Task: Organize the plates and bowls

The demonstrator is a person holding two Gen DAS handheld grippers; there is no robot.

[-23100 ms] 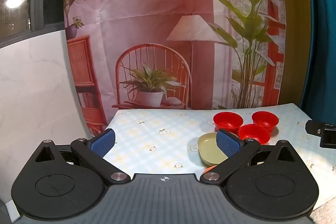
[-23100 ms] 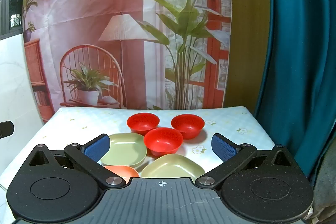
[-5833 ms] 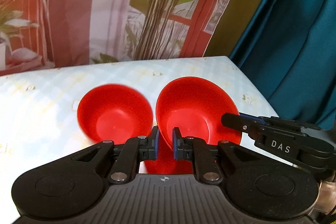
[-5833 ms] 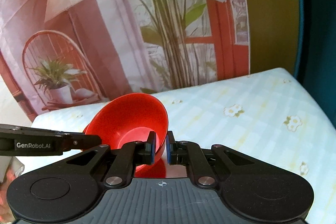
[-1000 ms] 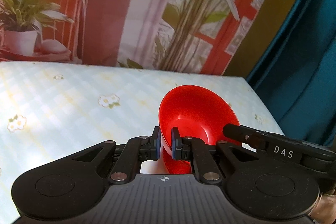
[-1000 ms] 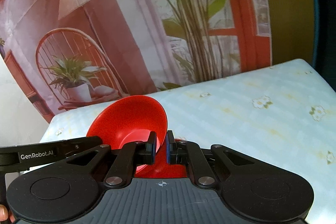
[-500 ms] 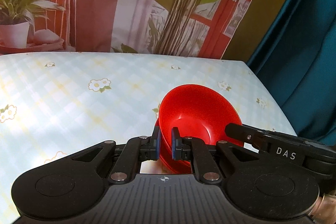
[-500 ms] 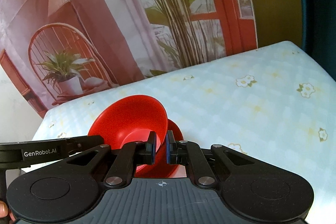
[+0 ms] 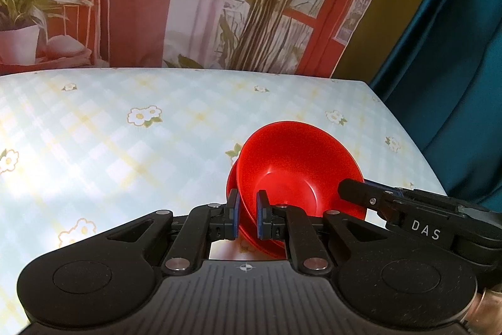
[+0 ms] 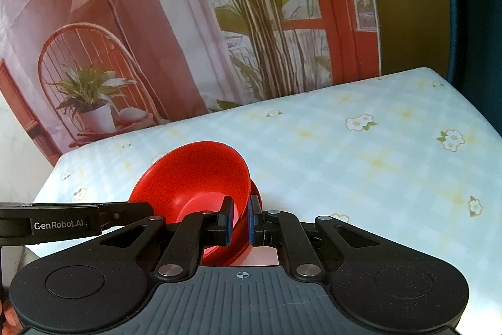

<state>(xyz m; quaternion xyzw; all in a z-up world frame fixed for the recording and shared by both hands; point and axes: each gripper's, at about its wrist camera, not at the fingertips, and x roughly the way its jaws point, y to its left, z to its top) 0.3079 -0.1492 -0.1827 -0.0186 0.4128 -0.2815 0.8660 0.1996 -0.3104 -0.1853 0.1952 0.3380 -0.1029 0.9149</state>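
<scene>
A red bowl [image 9: 295, 165] is nested in a second red bowl [image 9: 233, 178] whose rim shows just beneath it. My left gripper [image 9: 246, 215] is shut on the near left rim of the top bowl. My right gripper [image 10: 239, 220] is shut on the opposite rim of the same bowl [image 10: 194, 175]. The lower bowl's edge [image 10: 255, 193] peeks out at its right side. The right gripper's finger [image 9: 376, 197] shows at the bowl's right edge in the left wrist view; the left gripper's finger [image 10: 78, 220] shows at the left in the right wrist view. The stack sits low over the tablecloth.
The table [image 9: 125, 146] has a pale blue checked cloth with small flowers. A printed backdrop [image 10: 157, 36] hangs behind the far edge. A teal curtain [image 9: 455, 52] stands past the table's right edge. The plates are out of view.
Both grippers have carried the top red bowl down and settled it into the second red bowl; the cameras now look lower onto the table.
</scene>
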